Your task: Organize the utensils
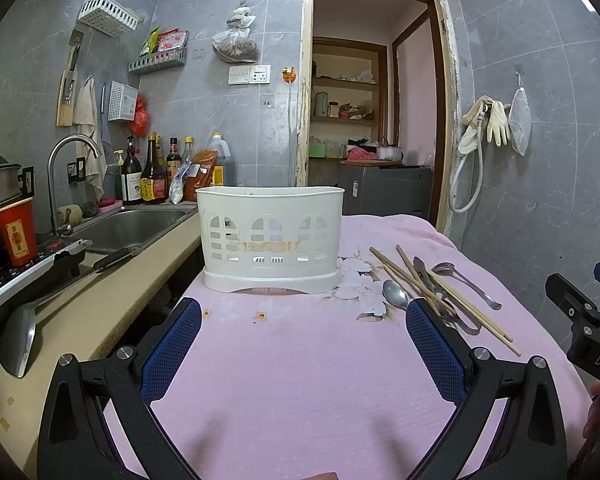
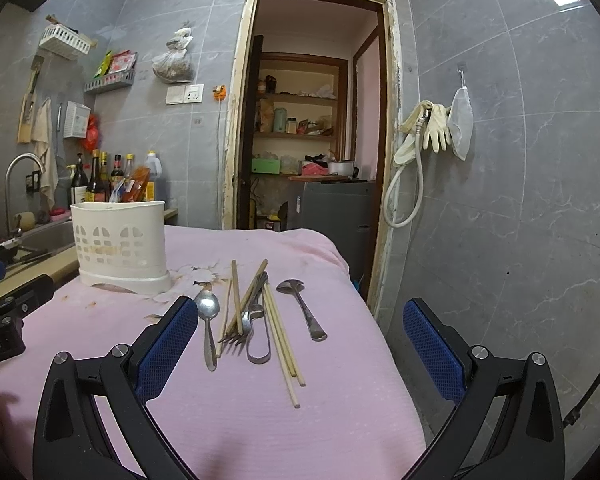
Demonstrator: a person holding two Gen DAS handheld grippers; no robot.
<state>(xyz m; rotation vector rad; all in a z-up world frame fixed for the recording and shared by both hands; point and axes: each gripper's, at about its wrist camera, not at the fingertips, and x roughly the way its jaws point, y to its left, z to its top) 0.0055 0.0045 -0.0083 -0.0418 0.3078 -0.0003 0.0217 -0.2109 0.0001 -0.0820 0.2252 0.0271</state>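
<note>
While nothing has yet gone into the white utensil caddy (image 1: 270, 240), it makes the best landmark, standing upright at the far side of the pink cloth (image 1: 300, 380) with its top open. To its left, off the cloth, lie the counter and the steel sink (image 1: 132, 228). Straight in front of the caddy, nearer the camera, the left gripper (image 1: 303, 350) hovers over bare cloth with its blue pads wide apart and nothing between them. To the right of the caddy and slightly nearer lies the loose heap: a round-bowled spoon (image 2: 207, 316) closest to the caddy, then wooden chopsticks (image 2: 278, 330) crossed over a fork (image 2: 242, 326) and what looks like metal tongs (image 2: 258, 334), and farthest right a second spoon (image 2: 302, 310) lying a little apart. The right gripper (image 2: 300, 346) hangs on the near side of this heap, its fingers also spread and empty.

The risk is in the tangle. Because the chopsticks overlap the fork and tongs, closing on one piece would likely drag or flick its neighbours, and thin round sticks may roll out of the pads. Flat metal handles sit flush on soft cloth, so the fingers could pinch fabric and tug it, shifting the caddy. The outlying spoons look the safer first pick.
</note>
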